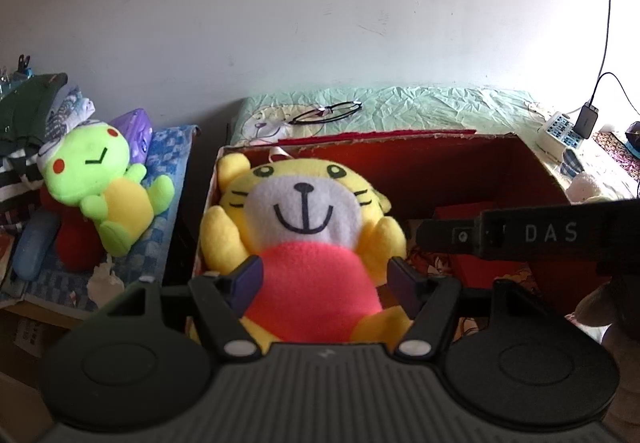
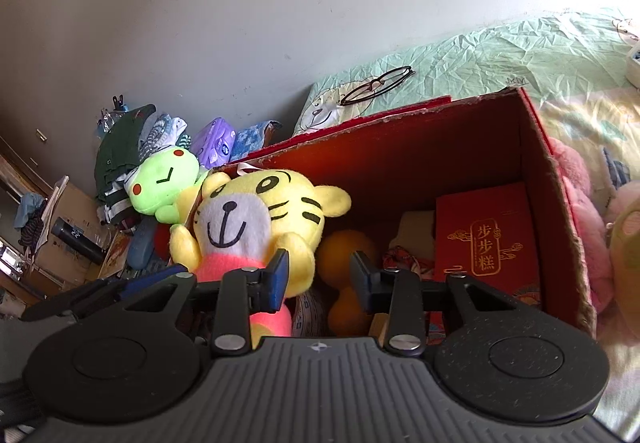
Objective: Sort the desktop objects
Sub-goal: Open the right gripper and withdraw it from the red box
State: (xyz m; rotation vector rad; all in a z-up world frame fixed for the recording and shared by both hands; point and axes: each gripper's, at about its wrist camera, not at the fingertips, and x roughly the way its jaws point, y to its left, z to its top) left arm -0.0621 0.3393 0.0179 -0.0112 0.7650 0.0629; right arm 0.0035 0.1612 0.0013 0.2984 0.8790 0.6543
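A yellow tiger plush [image 1: 304, 227] with a pink belly lies at the left end of a red cardboard box [image 1: 440, 159]. My left gripper [image 1: 324, 279] is open, its jaws on either side of the plush's belly, not pressing it. My right gripper [image 2: 320, 279] is open and empty above the box [image 2: 420, 147], just right of the tiger plush [image 2: 256, 219]. The right gripper's finger [image 1: 532, 235] crosses the left wrist view. Inside the box lie an orange toy [image 2: 348, 275] and a red gift box [image 2: 486, 243].
A green frog plush [image 1: 108, 187] lies on a blue checked cloth left of the box, beside folded clothes [image 1: 32, 115] and a purple pack [image 1: 134, 135]. Glasses [image 1: 326, 111] lie on the green sheet behind. A power strip [image 1: 560, 133] sits far right. Pink plush [image 2: 588, 227] lies right of the box.
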